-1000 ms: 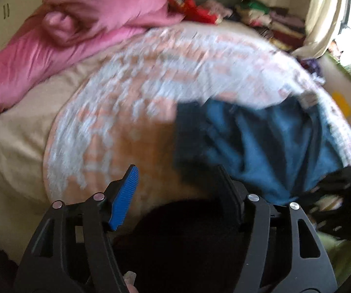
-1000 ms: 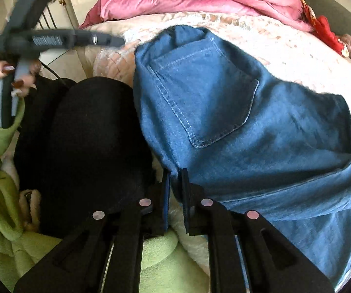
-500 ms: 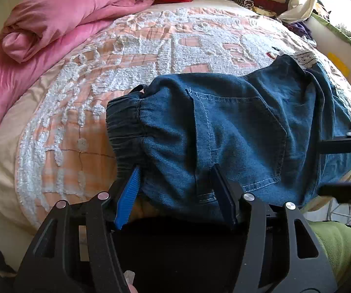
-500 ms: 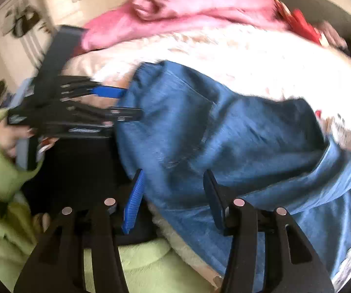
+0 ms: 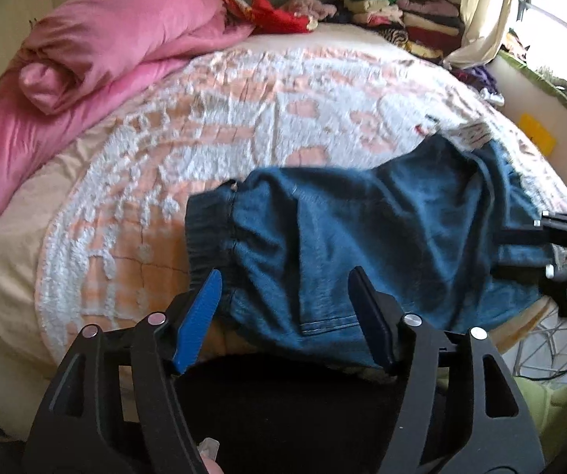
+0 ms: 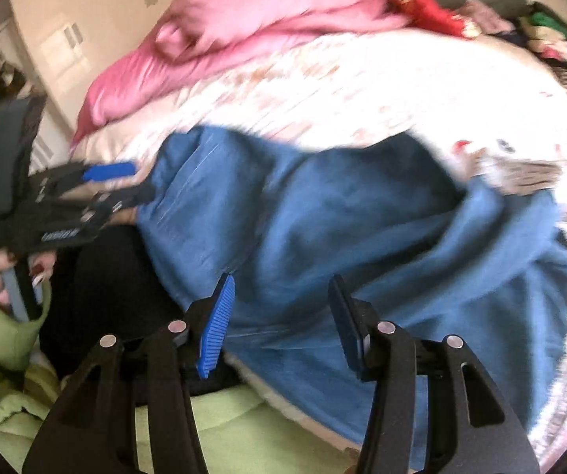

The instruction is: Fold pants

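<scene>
The blue denim pants (image 5: pixel 362 245) are seen spread across the near edge of the bed, on the white and peach textured bedspread (image 5: pixel 212 118). The elastic waistband (image 5: pixel 208 233) is turned toward the left in the left wrist view, and a seam with stitching is visible close to the near hem. The left gripper (image 5: pixel 285 296) is held just over that near edge, its jaws set wide apart with denim showing between them; nothing is clamped. One blue ribbed pad (image 5: pixel 198 316) is clearly seen on its left finger.

In the right wrist view the pants (image 6: pixel 342 237) are blurred by motion, so the folds can only roughly be made out; the fabric appears bunched toward the right side. The right gripper (image 6: pixel 281 316) is likewise held wide, jaws apart above the near edge of the denim, gripping nothing. The left gripper (image 6: pixel 125 181) is caught at the left of this view, held by a hand in a green sleeve (image 6: pixel 3 316), its fingertips just beside the waistband end of the pants.

A rolled pink duvet (image 5: pixel 86 51) is lying along the far left of the bed. Stacks of folded clothes (image 5: pixel 402 19) are seen beyond the bed near a cream curtain (image 5: pixel 485 4).
</scene>
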`<state>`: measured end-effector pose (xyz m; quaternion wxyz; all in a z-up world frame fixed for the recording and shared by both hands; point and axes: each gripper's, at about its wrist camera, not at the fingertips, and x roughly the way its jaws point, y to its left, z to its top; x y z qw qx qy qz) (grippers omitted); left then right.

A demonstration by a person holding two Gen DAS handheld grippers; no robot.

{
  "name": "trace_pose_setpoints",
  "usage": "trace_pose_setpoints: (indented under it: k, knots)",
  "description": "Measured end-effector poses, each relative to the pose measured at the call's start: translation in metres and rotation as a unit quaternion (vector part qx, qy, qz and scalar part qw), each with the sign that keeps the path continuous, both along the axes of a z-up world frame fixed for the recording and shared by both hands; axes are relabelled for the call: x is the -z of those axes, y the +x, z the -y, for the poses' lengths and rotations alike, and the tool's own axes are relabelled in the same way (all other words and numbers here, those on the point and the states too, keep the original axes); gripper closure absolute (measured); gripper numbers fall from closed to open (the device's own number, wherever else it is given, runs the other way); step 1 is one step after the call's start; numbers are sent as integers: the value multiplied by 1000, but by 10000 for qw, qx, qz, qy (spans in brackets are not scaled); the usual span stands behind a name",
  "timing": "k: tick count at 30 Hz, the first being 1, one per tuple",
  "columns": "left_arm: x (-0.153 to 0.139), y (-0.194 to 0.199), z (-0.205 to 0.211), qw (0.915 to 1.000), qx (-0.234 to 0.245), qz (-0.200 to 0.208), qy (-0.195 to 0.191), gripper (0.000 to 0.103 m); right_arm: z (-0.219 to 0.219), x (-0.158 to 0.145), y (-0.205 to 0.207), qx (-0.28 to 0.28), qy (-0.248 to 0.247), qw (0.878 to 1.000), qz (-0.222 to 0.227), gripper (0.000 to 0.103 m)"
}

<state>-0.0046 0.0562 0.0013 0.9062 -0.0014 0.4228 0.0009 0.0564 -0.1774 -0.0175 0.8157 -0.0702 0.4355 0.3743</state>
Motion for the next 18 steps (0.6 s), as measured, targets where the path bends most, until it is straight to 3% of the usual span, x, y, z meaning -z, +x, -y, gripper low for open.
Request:
trace_pose_setpoints:
  k: [8,17,18]
  knots:
    - [-18,9,39,9981,589,73,-173,33,55,-24,35,957,82,9951,252,54]
    - [-4,35,104,9855,1494,-354,-727,31,77,-32,75,1323,-148,9903,402,54]
    - [0,38,110,9839,1564,-406,-760,31,76,-32,82,1352,-202,9897,415,42]
